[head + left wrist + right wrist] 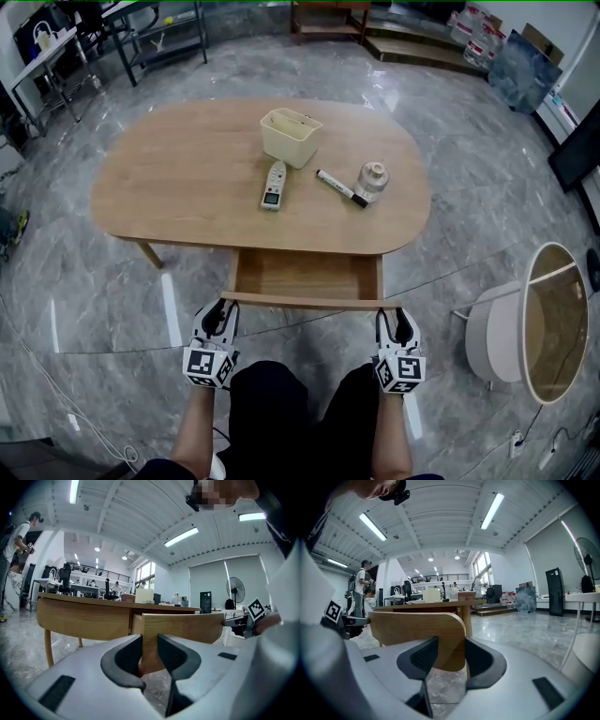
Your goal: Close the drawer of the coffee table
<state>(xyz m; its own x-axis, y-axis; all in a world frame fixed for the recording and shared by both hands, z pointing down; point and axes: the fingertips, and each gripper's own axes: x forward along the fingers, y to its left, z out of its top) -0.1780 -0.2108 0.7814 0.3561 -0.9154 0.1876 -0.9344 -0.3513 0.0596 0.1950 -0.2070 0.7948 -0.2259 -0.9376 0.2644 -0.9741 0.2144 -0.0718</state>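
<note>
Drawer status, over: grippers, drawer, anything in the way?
Jaws open on left gripper and right gripper, one at each front corner of the drawer. Drawer pulled out, empty. Nothing seen blocking it.

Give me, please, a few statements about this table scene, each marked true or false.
1. The drawer is open. True.
2. The marker lies in the drawer. False: it lies on the table.
3. The left gripper and the right gripper are at the two ends of the drawer's front. True.
4. The bin is tipped over. False: it stands upright.
5. The left gripper's jaws are shut. False: they stand apart.
</note>
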